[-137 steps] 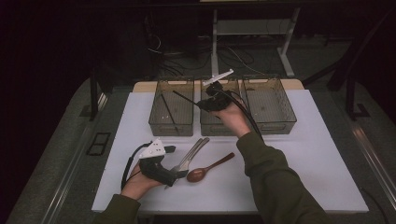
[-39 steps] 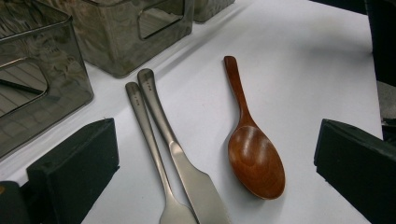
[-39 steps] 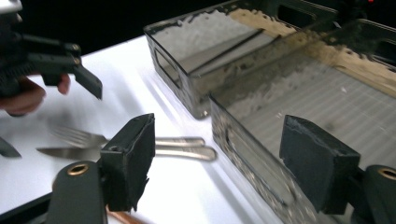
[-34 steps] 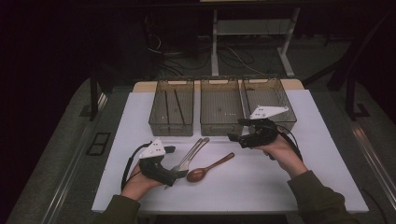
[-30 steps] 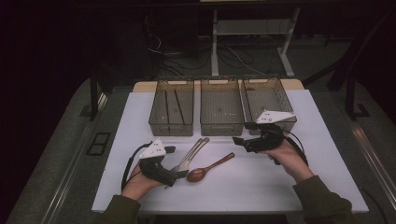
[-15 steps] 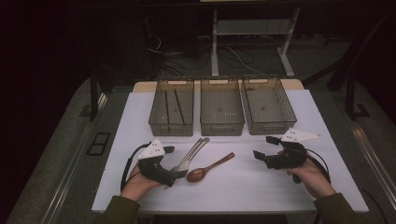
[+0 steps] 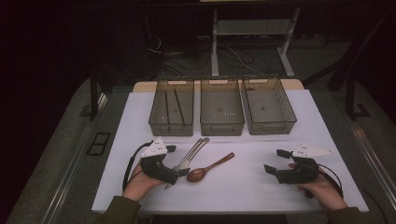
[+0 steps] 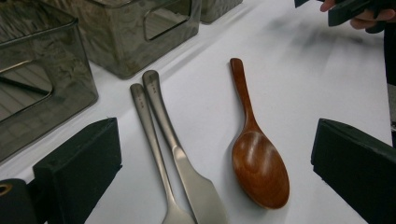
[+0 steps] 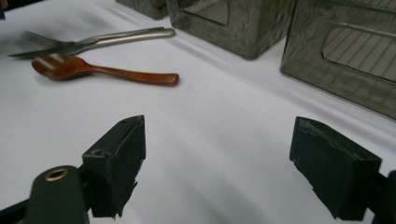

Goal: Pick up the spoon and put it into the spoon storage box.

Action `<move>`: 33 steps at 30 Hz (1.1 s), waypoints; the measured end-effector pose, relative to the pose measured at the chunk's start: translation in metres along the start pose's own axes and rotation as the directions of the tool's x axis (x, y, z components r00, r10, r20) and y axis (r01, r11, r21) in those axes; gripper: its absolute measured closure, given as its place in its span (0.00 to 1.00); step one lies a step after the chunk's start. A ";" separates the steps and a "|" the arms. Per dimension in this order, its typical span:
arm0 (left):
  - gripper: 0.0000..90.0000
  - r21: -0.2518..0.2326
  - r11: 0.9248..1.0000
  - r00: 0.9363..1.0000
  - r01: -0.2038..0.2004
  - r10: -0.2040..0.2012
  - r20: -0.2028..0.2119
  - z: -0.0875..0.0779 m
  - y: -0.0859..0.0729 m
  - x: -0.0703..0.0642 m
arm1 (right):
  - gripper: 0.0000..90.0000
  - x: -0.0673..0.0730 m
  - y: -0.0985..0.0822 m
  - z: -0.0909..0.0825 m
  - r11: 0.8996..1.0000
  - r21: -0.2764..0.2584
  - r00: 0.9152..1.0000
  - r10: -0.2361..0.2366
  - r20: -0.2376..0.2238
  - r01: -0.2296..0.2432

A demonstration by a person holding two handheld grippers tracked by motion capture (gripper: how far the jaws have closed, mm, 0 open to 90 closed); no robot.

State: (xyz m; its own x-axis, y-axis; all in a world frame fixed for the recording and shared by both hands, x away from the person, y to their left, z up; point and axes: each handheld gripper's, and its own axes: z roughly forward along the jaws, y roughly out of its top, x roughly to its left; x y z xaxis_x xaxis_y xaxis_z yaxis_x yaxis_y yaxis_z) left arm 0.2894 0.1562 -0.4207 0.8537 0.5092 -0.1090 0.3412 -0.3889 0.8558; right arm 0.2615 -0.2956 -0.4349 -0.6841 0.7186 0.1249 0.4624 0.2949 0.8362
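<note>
In the high view the left gripper (image 7: 175,163) rests at the lower left of the white table (image 7: 243,196), its jaws spread with nothing pinched; just beyond them lie a brown wooden spoon (image 7: 208,168), a steel fork (image 7: 183,161) and a steel knife (image 7: 194,150). In the left gripper view the spoon's bowl lies between the 2 jaws, nearer the right one, with the fork and knife side by side to its left. The right gripper (image 7: 276,161) sits at the lower right, well apart from the cutlery, its jaws having just been opening, now wide, with only bare table between them. 3 smoky clear plastic bins (image 7: 222,122) line the upper middle of the frame.
</note>
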 end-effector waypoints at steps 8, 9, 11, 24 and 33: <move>0.06 0.023 1.000 1.000 -0.010 0.010 0.002 0.015 0.009 -0.006 | 0.18 0.001 -0.005 -0.004 1.000 0.013 1.000 0.007 0.016 -0.007; 0.07 0.028 1.000 1.000 -0.008 0.008 0.002 0.017 0.011 -0.006 | 0.18 0.001 -0.005 -0.004 1.000 0.010 1.000 0.008 0.015 -0.008; 0.10 0.027 1.000 1.000 -0.012 0.012 0.008 0.021 0.014 -0.008 | 0.18 0.001 -0.004 -0.003 1.000 0.013 1.000 0.013 0.014 -0.013; 0.33 0.084 0.996 0.999 0.013 -0.017 0.052 0.037 0.013 -0.014 | 0.18 0.000 -0.004 -0.002 1.000 0.024 1.000 0.009 0.014 -0.009; 0.51 0.158 0.987 0.996 0.023 -0.036 0.079 0.041 0.008 -0.014 | 0.18 0.001 -0.004 -0.001 1.000 0.030 1.000 0.006 0.014 -0.006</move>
State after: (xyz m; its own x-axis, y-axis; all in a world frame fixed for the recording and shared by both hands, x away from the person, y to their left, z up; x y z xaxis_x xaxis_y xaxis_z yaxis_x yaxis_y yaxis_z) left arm 0.2959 0.1144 -0.4328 0.8692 0.4609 -0.1791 0.4188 -0.4937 0.7621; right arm 0.2583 -0.2971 -0.4375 -0.6733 0.7292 0.1221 0.4834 0.3092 0.8190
